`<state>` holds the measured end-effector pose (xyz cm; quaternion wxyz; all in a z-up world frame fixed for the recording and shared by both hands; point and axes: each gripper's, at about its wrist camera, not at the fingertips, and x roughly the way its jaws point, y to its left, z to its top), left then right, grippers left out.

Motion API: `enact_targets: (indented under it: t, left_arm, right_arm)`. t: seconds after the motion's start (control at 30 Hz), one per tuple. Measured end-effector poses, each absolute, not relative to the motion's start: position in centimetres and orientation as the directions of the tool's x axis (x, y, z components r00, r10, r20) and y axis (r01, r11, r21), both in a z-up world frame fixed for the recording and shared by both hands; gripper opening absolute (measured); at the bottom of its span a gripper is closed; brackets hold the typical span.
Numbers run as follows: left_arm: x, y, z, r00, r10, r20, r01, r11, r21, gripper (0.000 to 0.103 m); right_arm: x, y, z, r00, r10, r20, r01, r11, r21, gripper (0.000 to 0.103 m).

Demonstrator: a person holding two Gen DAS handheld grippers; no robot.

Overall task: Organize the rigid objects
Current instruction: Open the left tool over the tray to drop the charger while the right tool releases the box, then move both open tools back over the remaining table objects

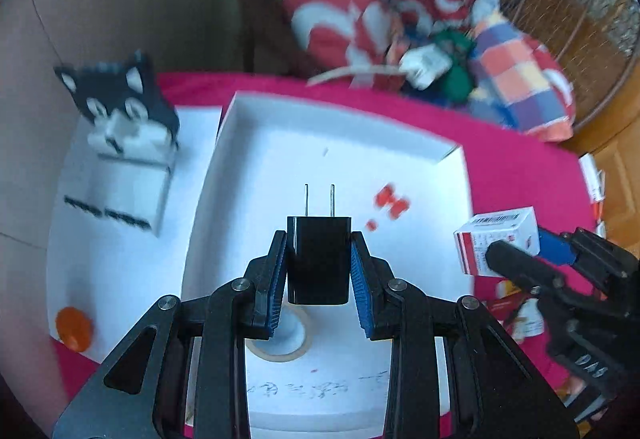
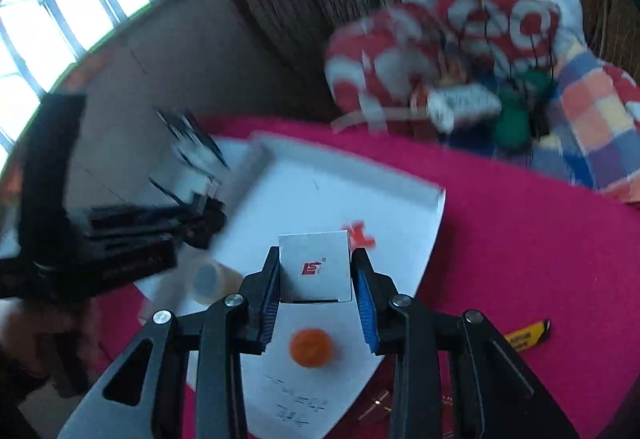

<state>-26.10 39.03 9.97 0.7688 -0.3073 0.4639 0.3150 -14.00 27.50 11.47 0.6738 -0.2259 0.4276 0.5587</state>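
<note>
Below both my grippers lies the pink surface [image 1: 500, 167] with a shallow white tray [image 1: 320, 143] on it. My right gripper [image 2: 316, 271] pinches a small white carton [image 2: 316, 267] above the tray, an orange cap [image 2: 311, 347] beneath it. My left gripper [image 1: 319, 259] pinches a black plug adapter [image 1: 319, 259], prongs pointing away, over the tray.

We see a glossy black plastic plug adapter [image 1: 318, 263] with two bare, shiny metal prongs. The blue finger pads [image 1: 360, 275] beside it look like ribbed rubber, and the black arms behind them like matt plastic with bright metal rivets. The shallow white tray [image 1: 400, 143] looks like smooth matt cardboard. The small white and red carton [image 2: 316, 267] is printed card with a slight sheen. The magenta table covering [image 2: 520, 239] looks like matt, felt-like cloth.
</note>
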Motion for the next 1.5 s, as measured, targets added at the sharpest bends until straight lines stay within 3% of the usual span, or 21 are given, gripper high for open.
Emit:
enact_targets:
  t: [0.33, 0.37, 0.4, 0.43, 0.47, 0.5, 0.53, 0.57, 0.6, 0.9, 1.07, 1.33, 1.5]
  left_arm:
    - [-25.3, 38.6, 9.7, 0.349, 0.207, -0.914, -0.757, 0.637, -0.145, 0.029]
    - [-25.4, 38.5, 9.9, 0.351, 0.220, -0.910, -0.761, 0.634, -0.141, 0.030]
    - [-25.3, 38.5, 10.1, 0.356, 0.229, -0.906, -0.765, 0.628, -0.142, 0.038]
    - [-25.5, 38.5, 10.3, 0.362, 0.239, -0.901, -0.771, 0.621, -0.145, 0.060]
    - [-25.6, 38.6, 10.6, 0.366, 0.257, -0.895, -0.779, 0.611, -0.143, 0.074]
    - [-25.7, 38.5, 10.9, 0.370, 0.276, -0.887, -0.785, 0.603, -0.140, 0.091]
    - [-25.9, 38.4, 11.3, 0.374, 0.305, -0.876, -0.793, 0.595, -0.131, 0.095]
    - [-26.1, 38.3, 11.6, 0.371, 0.323, -0.871, -0.798, 0.590, -0.121, 0.097]
    - [-26.3, 38.2, 12.0, 0.366, 0.342, -0.865, -0.807, 0.579, -0.112, 0.103]
    - [-27.0, 36.0, 14.1, 0.353, 0.404, -0.844, -0.832, 0.548, -0.086, 0.103]
    - [-26.7, 33.2, 15.2, 0.381, 0.413, -0.827, -0.823, 0.559, -0.100, 0.103]
    - [-22.4, 27.0, 13.7, 0.429, 0.297, -0.853, -0.731, 0.669, -0.134, 0.103]
    - [-19.2, 22.8, 11.7, 0.438, 0.162, -0.884, -0.629, 0.758, -0.173, 0.103]
  right_arm:
    - [-15.6, 28.4, 8.3, 0.023, 0.495, -0.869, -0.956, 0.264, 0.125, 0.035]
    - [-15.9, 28.4, 8.5, 0.033, 0.500, -0.865, -0.961, 0.255, 0.110, 0.035]
    - [-16.0, 28.3, 8.5, 0.037, 0.502, -0.864, -0.962, 0.252, 0.106, 0.036]
    - [-16.1, 28.4, 8.5, 0.039, 0.505, -0.862, -0.963, 0.249, 0.102, 0.040]
    - [-15.9, 28.7, 8.6, 0.043, 0.514, -0.856, -0.965, 0.244, 0.098, 0.047]
    - [-16.0, 28.6, 8.8, 0.043, 0.522, -0.852, -0.967, 0.236, 0.096, 0.077]
    - [-16.1, 28.6, 8.9, 0.042, 0.529, -0.847, -0.969, 0.229, 0.095, 0.097]
    - [-16.3, 28.5, 9.2, 0.046, 0.543, -0.839, -0.972, 0.220, 0.089, 0.103]
    - [-16.5, 28.4, 9.4, 0.052, 0.552, -0.832, -0.974, 0.212, 0.080, 0.103]
    - [-17.0, 25.5, 12.1, 0.102, 0.611, -0.785, -0.984, 0.179, 0.012, 0.103]
    - [-13.5, 21.0, 14.7, 0.158, 0.652, -0.742, -0.963, 0.266, 0.029, 0.103]
    - [-4.4, 11.8, 15.5, 0.280, 0.626, -0.728, -0.841, 0.525, 0.128, 0.103]
    - [-1.6, 7.0, 14.1, 0.309, 0.575, -0.757, -0.771, 0.618, 0.154, 0.103]
